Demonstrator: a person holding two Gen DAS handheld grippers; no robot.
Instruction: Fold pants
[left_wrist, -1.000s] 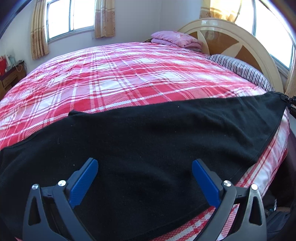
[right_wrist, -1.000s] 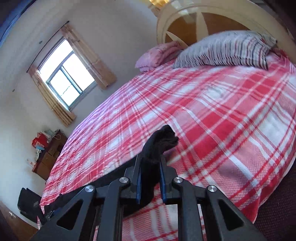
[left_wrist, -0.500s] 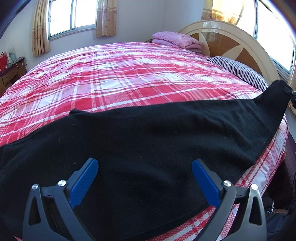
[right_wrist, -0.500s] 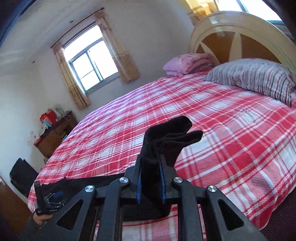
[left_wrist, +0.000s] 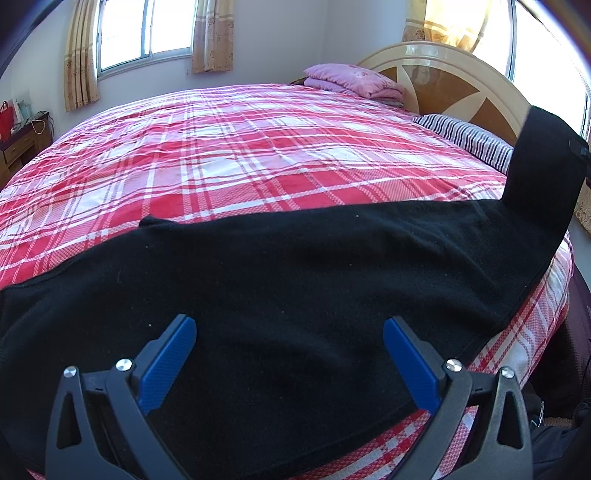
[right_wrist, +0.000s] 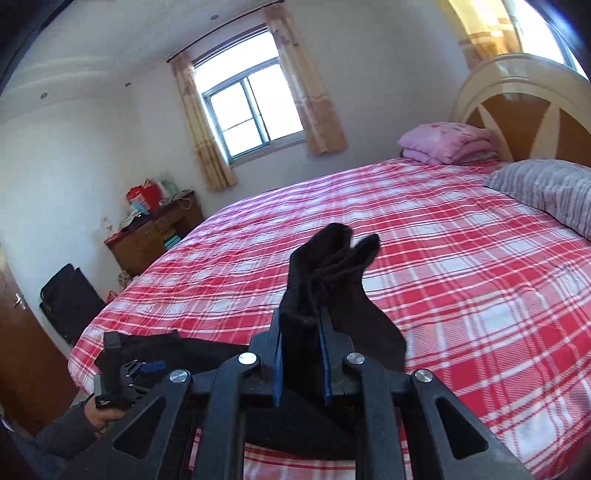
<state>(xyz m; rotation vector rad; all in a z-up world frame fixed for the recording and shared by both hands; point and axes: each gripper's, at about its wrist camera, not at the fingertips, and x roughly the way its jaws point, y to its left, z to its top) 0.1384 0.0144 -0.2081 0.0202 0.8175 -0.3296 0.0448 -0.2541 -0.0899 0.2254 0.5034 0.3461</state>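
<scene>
Black pants (left_wrist: 295, 280) lie lengthwise along the near edge of a bed with a red plaid cover (left_wrist: 240, 155). My left gripper (left_wrist: 290, 354) is open, its blue pads spread wide just above the pants' middle, holding nothing. My right gripper (right_wrist: 301, 350) is shut on one end of the pants (right_wrist: 325, 273) and holds it lifted above the bed. In the left wrist view that raised end (left_wrist: 543, 162) stands up at the far right. The left gripper also shows in the right wrist view (right_wrist: 122, 373), at the lower left.
A striped pillow (right_wrist: 546, 192) and a folded pink blanket (right_wrist: 447, 142) lie by the round headboard (left_wrist: 454, 85). A wooden dresser (right_wrist: 155, 236) with clutter and a black bag (right_wrist: 70, 299) stand by the far wall. Curtained windows are behind.
My right gripper has lifted its end of the pants higher and swung it leftward, over the bed. The left gripper has stayed open above the pants.
</scene>
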